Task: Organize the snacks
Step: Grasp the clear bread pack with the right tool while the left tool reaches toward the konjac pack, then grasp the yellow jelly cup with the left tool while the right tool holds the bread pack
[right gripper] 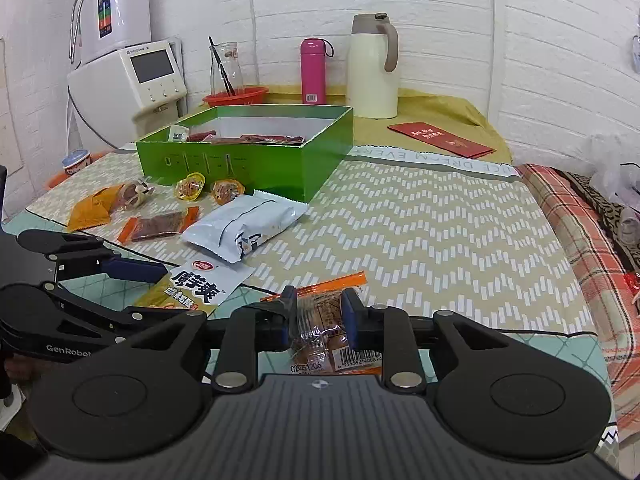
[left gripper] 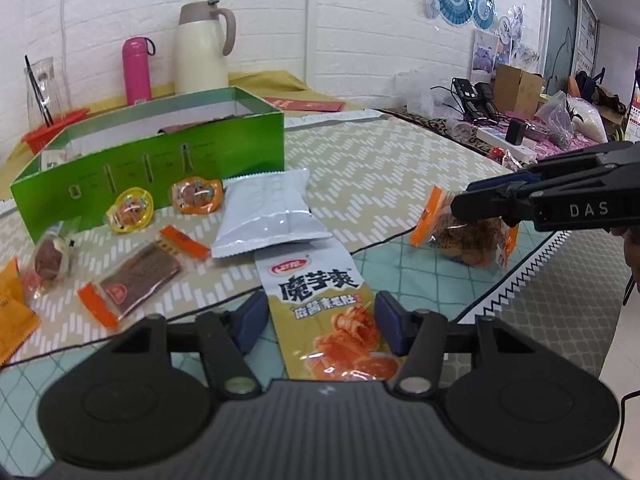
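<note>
A tan konjac snack packet [left gripper: 320, 300] lies flat on the mat, and my left gripper [left gripper: 320, 320] has a blue pad against each of its long edges. A clear packet with orange ends [right gripper: 320, 320] sits squeezed between the pads of my right gripper [right gripper: 320, 314]. The left wrist view shows that packet [left gripper: 468, 240] at the right, under the right gripper [left gripper: 464, 204]. An open green box [right gripper: 320, 156] with a few snacks inside stands at the back. In front of it lie a white bag [left gripper: 264, 216], two small round cups [left gripper: 130, 210] and a brown strip packet [left gripper: 136, 276].
Behind the box stand a cream jug [right gripper: 372, 72], a pink bottle [right gripper: 313, 70] and a red bowl [right gripper: 236, 96] with a glass in it. A red envelope [right gripper: 440, 140] lies at the back right. Orange packets [right gripper: 90, 212] lie at the left; a plaid cloth [right gripper: 580, 248] borders the right.
</note>
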Action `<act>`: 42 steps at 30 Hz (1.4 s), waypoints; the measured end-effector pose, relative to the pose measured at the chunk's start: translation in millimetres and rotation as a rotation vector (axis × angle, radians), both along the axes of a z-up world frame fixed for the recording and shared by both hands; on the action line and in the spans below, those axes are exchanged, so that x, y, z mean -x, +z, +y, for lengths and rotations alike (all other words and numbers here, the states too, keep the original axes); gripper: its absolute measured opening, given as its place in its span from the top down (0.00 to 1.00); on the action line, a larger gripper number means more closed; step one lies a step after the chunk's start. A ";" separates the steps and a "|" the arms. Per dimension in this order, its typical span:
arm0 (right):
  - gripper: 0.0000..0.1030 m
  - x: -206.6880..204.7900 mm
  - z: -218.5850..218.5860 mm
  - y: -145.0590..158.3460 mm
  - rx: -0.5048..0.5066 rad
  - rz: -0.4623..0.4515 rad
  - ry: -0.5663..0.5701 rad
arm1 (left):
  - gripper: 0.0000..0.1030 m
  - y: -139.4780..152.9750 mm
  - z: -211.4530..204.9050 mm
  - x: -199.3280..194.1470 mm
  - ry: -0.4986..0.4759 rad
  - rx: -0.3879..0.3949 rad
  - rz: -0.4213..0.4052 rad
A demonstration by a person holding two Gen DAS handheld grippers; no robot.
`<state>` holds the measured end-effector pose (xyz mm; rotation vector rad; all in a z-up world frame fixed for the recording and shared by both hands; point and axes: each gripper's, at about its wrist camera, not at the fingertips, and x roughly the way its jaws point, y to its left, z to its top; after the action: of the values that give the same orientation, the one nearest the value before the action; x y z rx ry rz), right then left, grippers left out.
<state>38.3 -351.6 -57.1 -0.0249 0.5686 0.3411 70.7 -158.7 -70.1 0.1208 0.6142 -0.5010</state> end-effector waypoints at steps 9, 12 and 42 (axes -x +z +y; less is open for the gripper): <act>0.44 2.3 4.6 -1.2 0.008 0.001 -0.002 | 1.00 4.0 31.2 -6.3 0.017 0.108 0.089; 0.24 0.2 5.0 -2.0 0.023 0.009 -0.016 | 0.97 5.2 37.3 -2.8 0.037 0.133 0.101; 0.40 0.5 109.9 5.0 0.009 0.032 0.211 | 0.34 16.2 125.3 -6.7 0.288 0.274 0.100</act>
<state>37.8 -241.7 -52.1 -0.0883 0.6007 0.5453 77.4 -33.3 -53.9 -0.2508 0.6428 -0.3090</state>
